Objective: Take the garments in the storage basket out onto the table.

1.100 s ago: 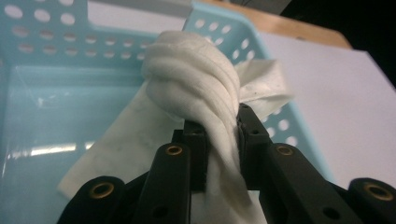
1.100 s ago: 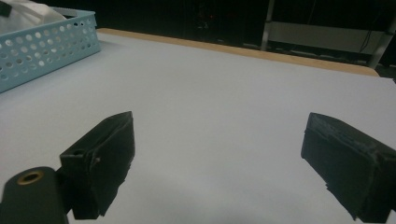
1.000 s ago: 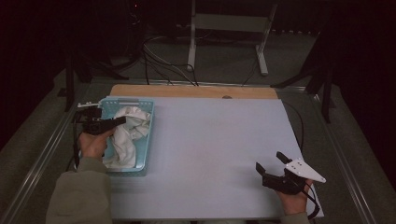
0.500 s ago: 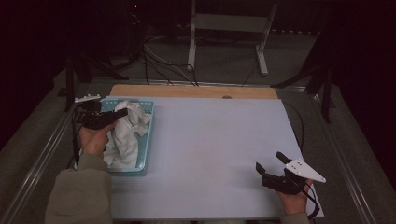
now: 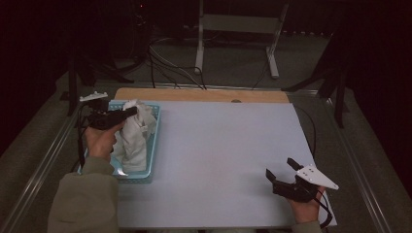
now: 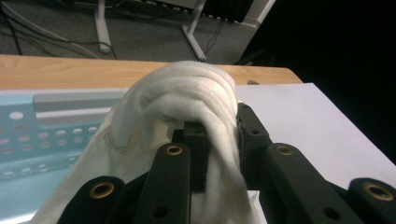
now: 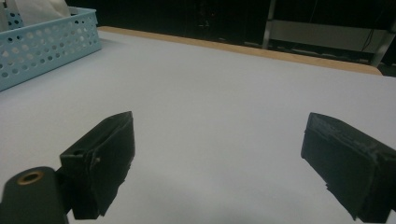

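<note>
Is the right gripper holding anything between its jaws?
No, in the right gripper view the right gripper has its jaws spread wide apart with only the bare white table surface between them.

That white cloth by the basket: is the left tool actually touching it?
Touching. In the left gripper view the white cloth is pinched between the left tool's jaws and drapes over them.

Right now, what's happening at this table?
A person works with a gripper in each hand. The left gripper is shut on a white cloth, holding a bunch of it above the light blue perforated basket at the table's left side, with the rest of the cloth hanging into the basket. The right gripper rests open at the near right of the white table surface, with nothing between its jaws.
</note>
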